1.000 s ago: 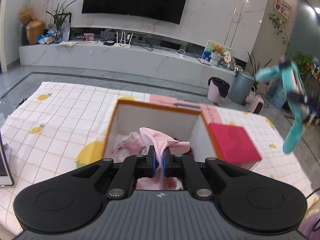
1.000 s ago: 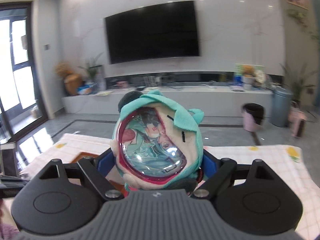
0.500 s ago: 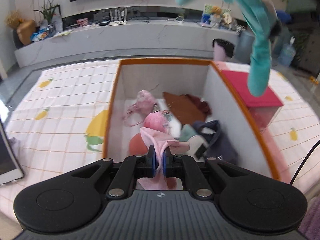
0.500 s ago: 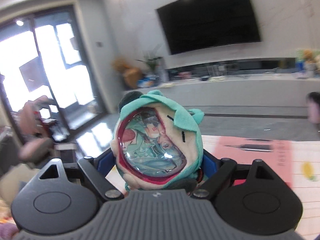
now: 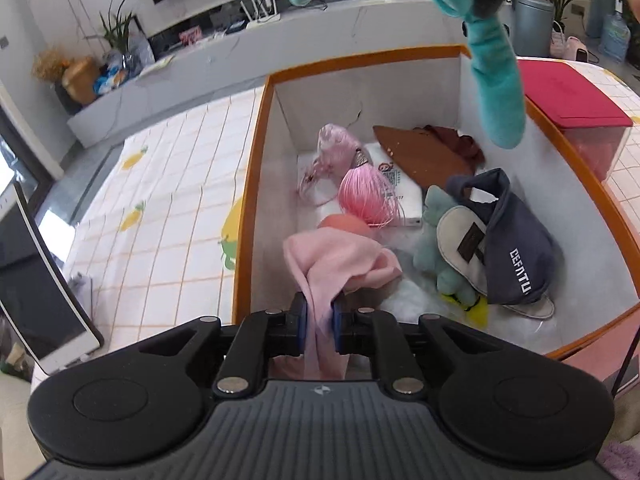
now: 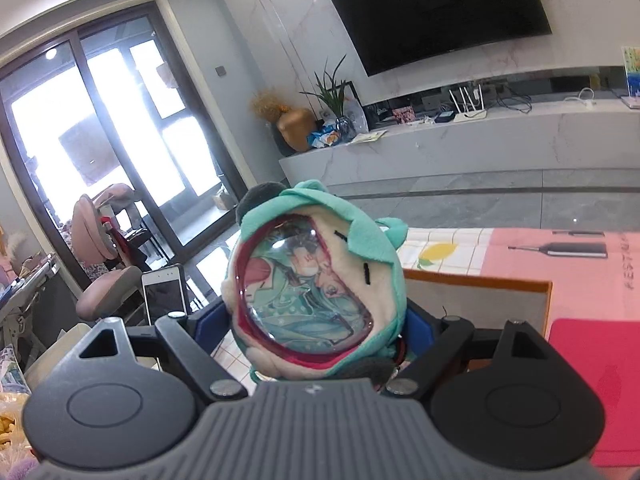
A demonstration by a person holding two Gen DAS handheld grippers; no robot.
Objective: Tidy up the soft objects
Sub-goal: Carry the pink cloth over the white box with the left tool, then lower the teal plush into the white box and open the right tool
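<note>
Pink cloth over the open box, left jaws opening; teal plush clamped in the right gripper.

Pink cloth [image 5: 340, 264] hangs between the blue pads of the left gripper [image 5: 319, 322], which sits above the near left corner of the orange-rimmed box [image 5: 256, 148]; the jaws are narrow and opening, cloth still touching both pads. In the box: pink yarn ball [image 5: 368, 196] near centre, pale pink pouch [image 5: 336, 148] farther back, brown cloth [image 5: 420, 152] at the far right, navy bag [image 5: 516, 256] and green plush [image 5: 432, 240] at the right. Right gripper [image 6: 316, 320] stands wide, its pads pressed on the sides of a teal plush doll [image 6: 316, 280] with a clear domed face. Red lid [image 5: 568, 96] lies right of the box on the checked tablecloth [image 5: 168, 200].
</note>
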